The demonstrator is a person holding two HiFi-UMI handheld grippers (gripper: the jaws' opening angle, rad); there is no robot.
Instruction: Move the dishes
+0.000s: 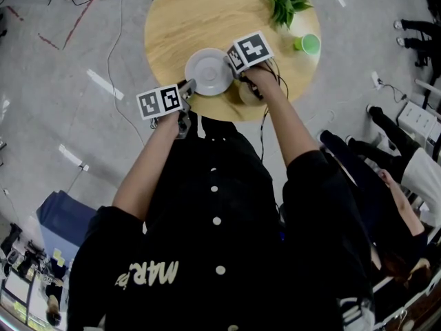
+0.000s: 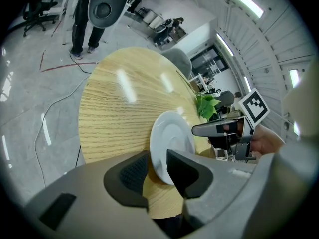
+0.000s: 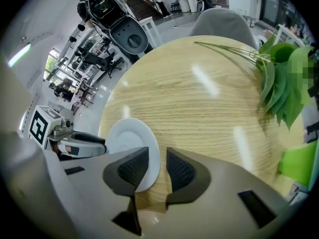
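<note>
Head view: the white plate (image 1: 209, 71) lies near the edge of the round table (image 1: 186, 12), with a gripper at each side; a green cup (image 1: 308, 43) stands well apart. Left gripper view: the gap shows only here; the left gripper (image 2: 158, 163) has its jaws spread around the plate rim, not pinching it. Right gripper view: the right gripper (image 3: 157, 161) has its jaws slightly apart around the opposite rim.

Table (image 1: 182, 19) looks like pale wood grain with a soft sheen, plate (image 1: 209, 72) is glossy white, ceramic-ish. Pads (image 2: 130, 173) on the left gripper (image 2: 157, 165) look like dark knobbly rubber, shell's matt grey plastic.

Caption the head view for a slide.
Left gripper and right gripper flank a round white plate on a round wooden table.
</note>
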